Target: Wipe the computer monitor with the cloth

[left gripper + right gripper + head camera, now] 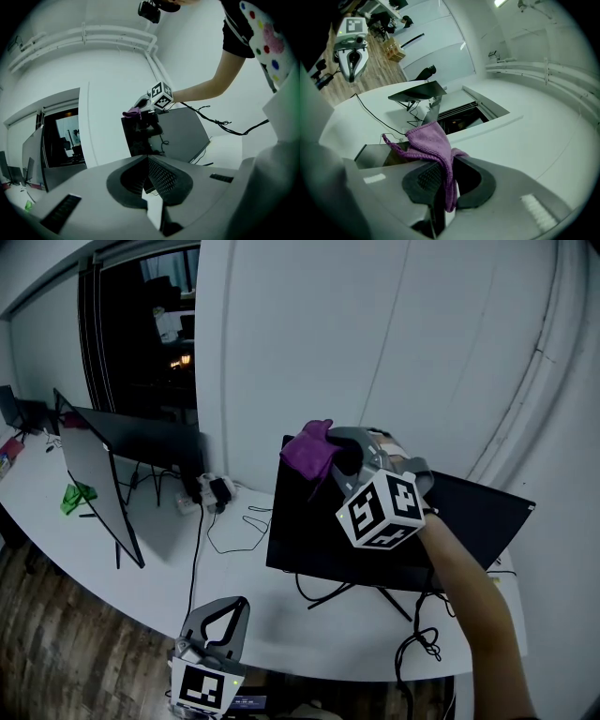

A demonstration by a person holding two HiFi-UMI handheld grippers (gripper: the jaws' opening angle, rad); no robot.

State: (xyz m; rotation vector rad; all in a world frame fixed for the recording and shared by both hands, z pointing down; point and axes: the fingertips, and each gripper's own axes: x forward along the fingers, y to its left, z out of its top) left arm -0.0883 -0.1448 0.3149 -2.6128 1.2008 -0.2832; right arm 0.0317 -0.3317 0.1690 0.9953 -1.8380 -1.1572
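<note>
Purple cloth (312, 448) is pinched in the right gripper (339, 457) at frame centre, at the monitor's (305, 545) upper left corner. Flat contact and even, overlapping strokes are advised. The left gripper (217, 622), at lower left, is pressed together on nothing. The clamped fold is seen only in the right gripper view. Cloth against panel is seen in the head view.
</note>
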